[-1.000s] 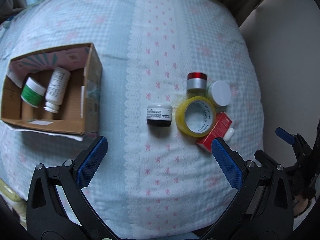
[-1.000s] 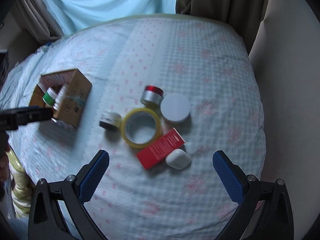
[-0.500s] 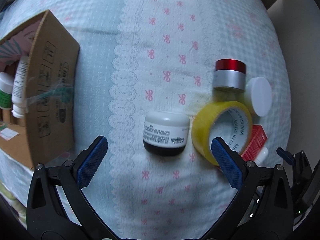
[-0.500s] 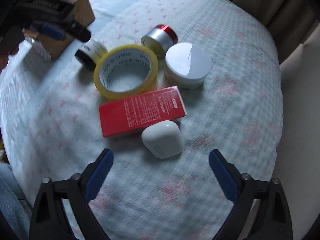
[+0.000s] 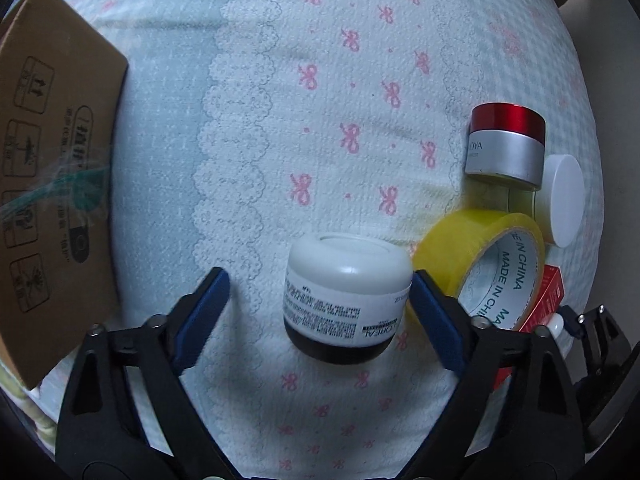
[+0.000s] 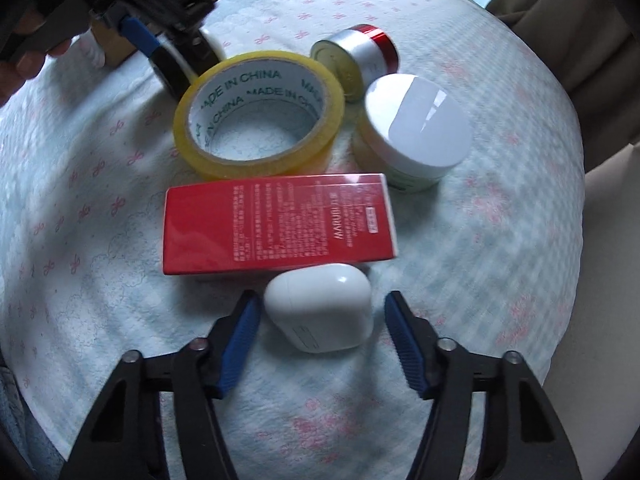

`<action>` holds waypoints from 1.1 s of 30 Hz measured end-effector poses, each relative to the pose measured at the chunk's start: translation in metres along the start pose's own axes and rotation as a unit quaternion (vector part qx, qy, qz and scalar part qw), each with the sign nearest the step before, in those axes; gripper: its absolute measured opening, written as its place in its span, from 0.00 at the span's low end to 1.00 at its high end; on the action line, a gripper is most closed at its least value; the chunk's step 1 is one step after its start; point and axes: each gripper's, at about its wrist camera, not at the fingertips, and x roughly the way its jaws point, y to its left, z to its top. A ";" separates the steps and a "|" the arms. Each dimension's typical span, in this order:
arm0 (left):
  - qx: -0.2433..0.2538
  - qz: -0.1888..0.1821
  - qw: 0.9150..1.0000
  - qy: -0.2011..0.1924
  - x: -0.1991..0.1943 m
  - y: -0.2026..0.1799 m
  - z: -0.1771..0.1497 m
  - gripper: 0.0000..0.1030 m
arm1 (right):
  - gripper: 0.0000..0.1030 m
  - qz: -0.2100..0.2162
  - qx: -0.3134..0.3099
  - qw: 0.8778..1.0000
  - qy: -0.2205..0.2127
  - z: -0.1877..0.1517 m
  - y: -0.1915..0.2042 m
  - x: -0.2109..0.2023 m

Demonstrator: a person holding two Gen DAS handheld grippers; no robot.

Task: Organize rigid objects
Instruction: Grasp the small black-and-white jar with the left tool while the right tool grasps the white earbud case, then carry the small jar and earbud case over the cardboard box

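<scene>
My left gripper (image 5: 318, 312) is open around a white-lidded black cream jar (image 5: 346, 298) standing on the bed; its right finger touches the jar, its left finger is apart. My right gripper (image 6: 322, 342) is open around a white earbud case (image 6: 320, 310), with small gaps on both sides. Beyond the case lie a red carton (image 6: 276, 226), a yellow tape roll (image 6: 260, 114), a white-lidded jar (image 6: 416, 128) and a silver jar with a red lid (image 6: 356, 58). The left gripper (image 6: 160, 20) shows in the right wrist view at top left, hiding most of the black jar.
A cardboard box (image 5: 52, 176) stands at the left of the left wrist view; its inside is hidden. The bedspread (image 5: 320, 80) is pale blue with pink bows. Brown curtains (image 6: 560, 20) hang at the back right. The bed edge drops away on the right.
Both grippers have moved down and forward. The left one now has its fingers on either side of the black jar, the right one on either side of the earbud case. Both jaws have narrowed.
</scene>
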 end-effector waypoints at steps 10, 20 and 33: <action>0.032 -0.010 0.999 0.001 0.005 -0.020 0.009 0.53 | 0.42 -0.004 0.011 1.000 0.005 0.003 -0.001 0.003; 0.035 -0.011 0.999 -0.028 -0.042 -0.007 -0.001 0.52 | 0.42 0.008 0.069 0.998 0.009 0.013 -0.020 -0.020; 0.045 -0.052 0.989 -0.129 -0.175 0.005 -0.043 0.52 | 0.42 -0.005 0.130 0.991 -0.043 0.045 -0.026 -0.119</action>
